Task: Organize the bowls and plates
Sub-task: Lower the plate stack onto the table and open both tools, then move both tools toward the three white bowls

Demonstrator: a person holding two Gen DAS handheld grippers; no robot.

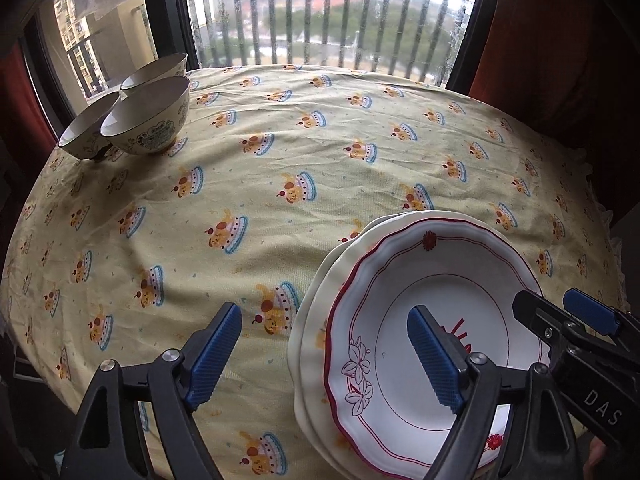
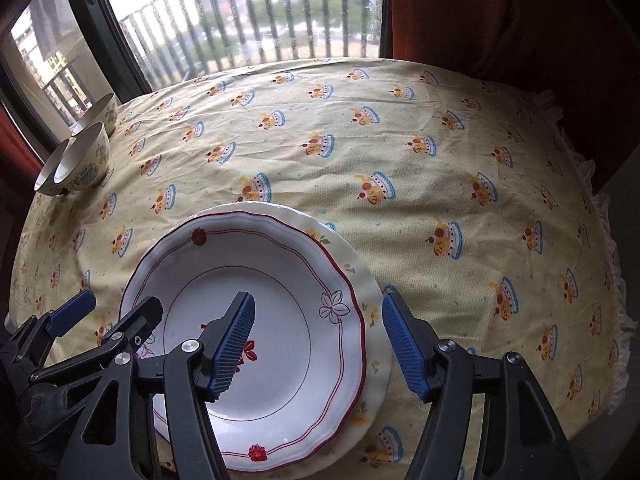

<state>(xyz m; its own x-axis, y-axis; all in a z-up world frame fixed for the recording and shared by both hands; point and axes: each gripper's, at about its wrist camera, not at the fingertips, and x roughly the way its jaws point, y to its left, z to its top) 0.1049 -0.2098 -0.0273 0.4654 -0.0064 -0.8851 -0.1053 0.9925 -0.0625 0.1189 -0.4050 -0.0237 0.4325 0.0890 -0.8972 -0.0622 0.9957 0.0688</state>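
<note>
A white plate with a red rim [image 1: 400, 288] lies on top of cream plates [image 1: 316, 320] near the table's front edge; the stack also shows in the right wrist view [image 2: 280, 280]. My left gripper [image 1: 324, 356] is open and empty, with the stack's left rim between its fingers. My right gripper [image 2: 318, 344] is open and empty, with the stack's right rim between its fingers. It also shows at the right of the left wrist view [image 1: 560, 316]. Three patterned bowls [image 1: 148, 120] stand at the far left corner; the right wrist view shows them too [image 2: 80, 160].
A yellow tablecloth [image 1: 320, 152] with cake prints covers the table. A window with a balcony railing [image 1: 320, 20] is behind the far edge. Red curtains [image 1: 560, 40] hang at the right.
</note>
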